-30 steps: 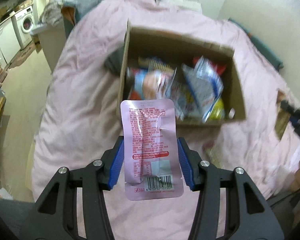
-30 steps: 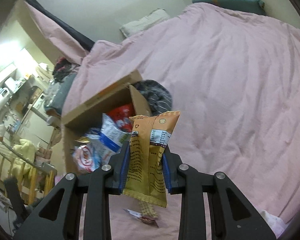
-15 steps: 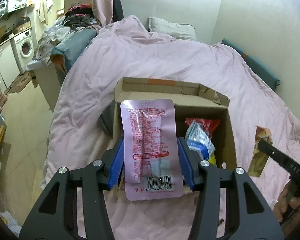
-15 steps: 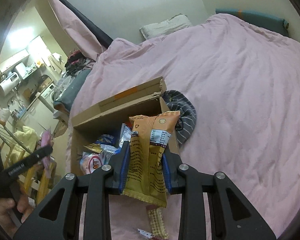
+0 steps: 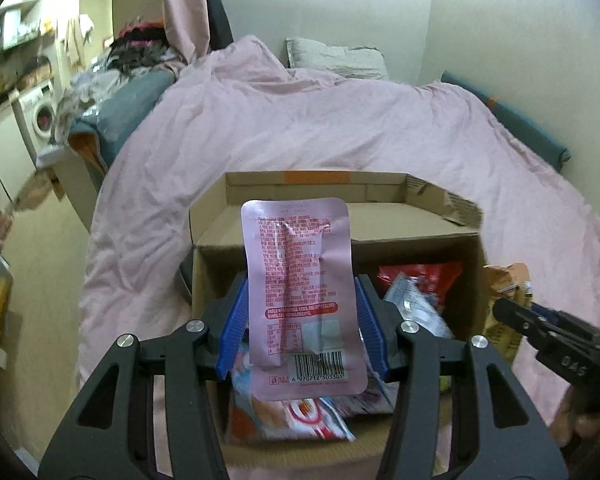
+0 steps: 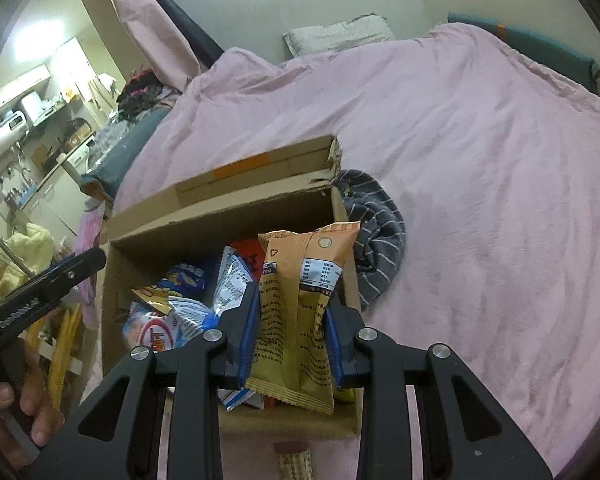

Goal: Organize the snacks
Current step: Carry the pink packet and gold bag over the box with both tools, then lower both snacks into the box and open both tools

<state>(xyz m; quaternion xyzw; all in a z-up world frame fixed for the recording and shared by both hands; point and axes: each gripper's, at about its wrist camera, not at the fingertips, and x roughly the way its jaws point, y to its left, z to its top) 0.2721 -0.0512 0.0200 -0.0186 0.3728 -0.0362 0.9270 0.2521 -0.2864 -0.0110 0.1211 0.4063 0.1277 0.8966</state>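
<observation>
Over the box (image 5: 416,236), at 12 o'clock:
Left gripper (image 5: 302,320): clamped on pink packet (image 5: 300,292)
Right gripper (image 6: 292,328): clamped on orange packet (image 6: 300,312)

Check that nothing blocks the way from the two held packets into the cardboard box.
Nothing visible does. The pink packet in the left gripper and the orange packet in the right gripper hang over the cardboard box, open-topped, flap folded back.
</observation>
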